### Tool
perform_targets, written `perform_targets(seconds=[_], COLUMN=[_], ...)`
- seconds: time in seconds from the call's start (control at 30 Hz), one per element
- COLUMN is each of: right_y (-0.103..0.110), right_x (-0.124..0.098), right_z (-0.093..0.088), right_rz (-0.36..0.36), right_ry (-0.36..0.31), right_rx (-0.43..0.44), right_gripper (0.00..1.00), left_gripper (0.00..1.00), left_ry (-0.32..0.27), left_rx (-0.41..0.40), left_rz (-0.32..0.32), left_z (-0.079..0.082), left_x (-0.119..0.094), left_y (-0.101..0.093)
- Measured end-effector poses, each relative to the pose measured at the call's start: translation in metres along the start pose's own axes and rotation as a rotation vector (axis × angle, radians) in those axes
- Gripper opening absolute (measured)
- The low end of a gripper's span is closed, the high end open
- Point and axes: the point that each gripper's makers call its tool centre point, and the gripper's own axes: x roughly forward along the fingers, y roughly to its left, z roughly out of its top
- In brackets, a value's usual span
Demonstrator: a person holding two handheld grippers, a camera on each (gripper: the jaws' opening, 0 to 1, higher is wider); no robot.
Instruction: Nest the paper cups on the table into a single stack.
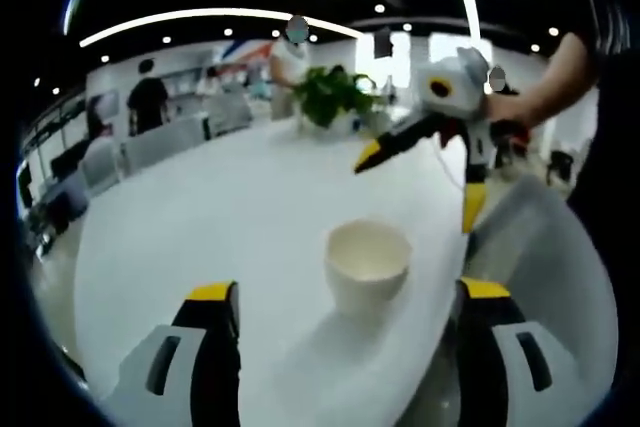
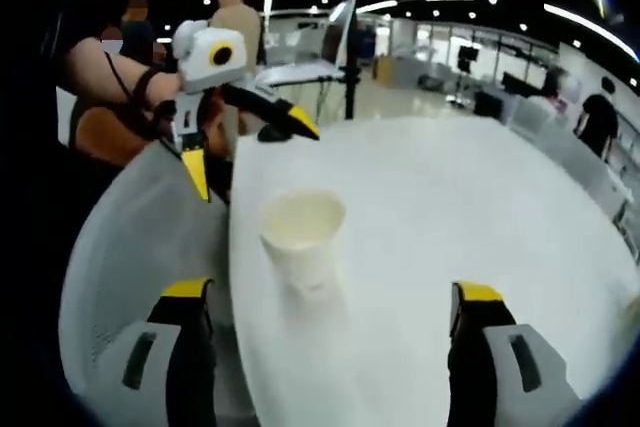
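Paper cup (image 1: 367,265) white, upright, mouth open.

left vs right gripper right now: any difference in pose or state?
The left gripper has the paper cup standing nearer its right jaw; the right gripper has the cup nearer its left jaw. Each approaches from an opposite side of the cup. Both are open, yellow-tipped, holding nothing, low over the white table.

My left tool (image 1: 345,312) and right tool (image 2: 335,312) are cut off at the lower frame edges; background people are blurred.
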Motion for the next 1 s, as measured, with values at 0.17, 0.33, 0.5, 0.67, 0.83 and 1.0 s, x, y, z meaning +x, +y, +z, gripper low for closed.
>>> perform_targets(seconds=[0.17,0.33,0.5,0.67,0.83,1.0], right_y=[0.009,0.017,0.018,0.017,0.017,0.016], right_x=[0.007,0.019,0.030,0.042,0.049,0.059], right_z=[-0.010,-0.019,-0.018,-0.015,-0.009,-0.009], right_rz=[0.017,0.032,0.042,0.062,0.085,0.127], right_ry=[-0.010,0.000,-0.012,-0.020,-0.014,0.004], right_rx=[0.029,0.034,0.039,0.044,0.029,0.016], right_gripper=[0.83,0.79,0.75,0.69,0.67,0.58], left_gripper=[0.79,0.78,0.76,0.68,0.62,0.57], left_ry=[0.009,0.024,0.036,0.051,0.059,0.069], left_rx=[-0.001,-0.013,-0.020,-0.026,-0.011,0.007], left_rz=[-0.025,-0.058,-0.087,-0.133,-0.148,-0.178], left_z=[-0.012,-0.020,-0.023,-0.025,-0.025,-0.026], left_x=[0.008,0.020,0.032,0.041,0.047,0.051], left_y=[-0.001,-0.004,-0.005,-0.007,0.000,0.000])
